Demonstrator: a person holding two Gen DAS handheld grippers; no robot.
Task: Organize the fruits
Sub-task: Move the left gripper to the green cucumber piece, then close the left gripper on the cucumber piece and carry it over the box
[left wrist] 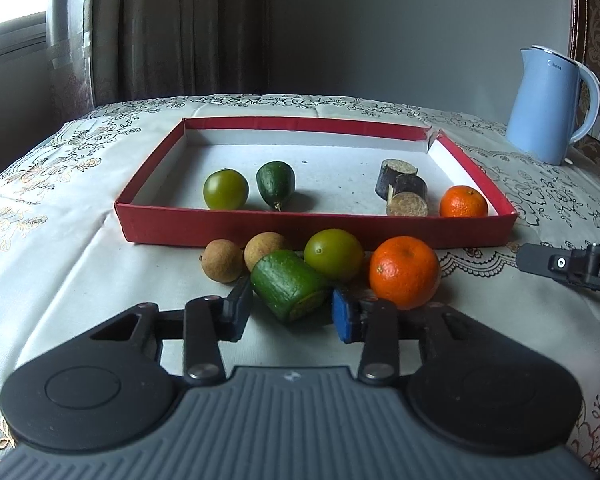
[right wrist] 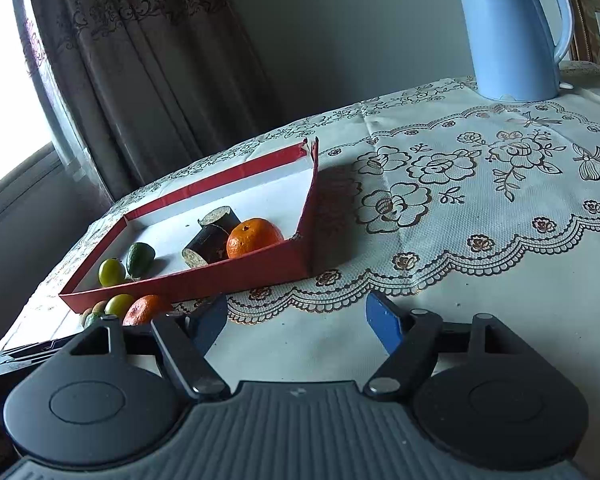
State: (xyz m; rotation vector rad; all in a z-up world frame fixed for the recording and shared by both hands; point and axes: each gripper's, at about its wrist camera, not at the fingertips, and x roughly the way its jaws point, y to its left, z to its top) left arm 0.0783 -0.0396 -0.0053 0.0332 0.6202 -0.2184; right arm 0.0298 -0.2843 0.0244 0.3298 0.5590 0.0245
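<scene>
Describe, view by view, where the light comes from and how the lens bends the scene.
Left wrist view: window glows at upper left, tablecloth edges curve. Right wrist view: blown-out window at left, red tray shadows rightward, kettle leans.

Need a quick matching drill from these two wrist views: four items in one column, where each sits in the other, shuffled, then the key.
Items:
1. cucumber piece
2. kettle
3. sugarcane pieces
4. two longans

Places:
A. inside the red tray, right part, beside an orange
B. on the cloth in front of the tray, left end of the loose fruit row
C. between the fingers of the left gripper
D. on the cloth beyond the tray's right side

Pairs: 1-C, 2-D, 3-A, 4-B
</scene>
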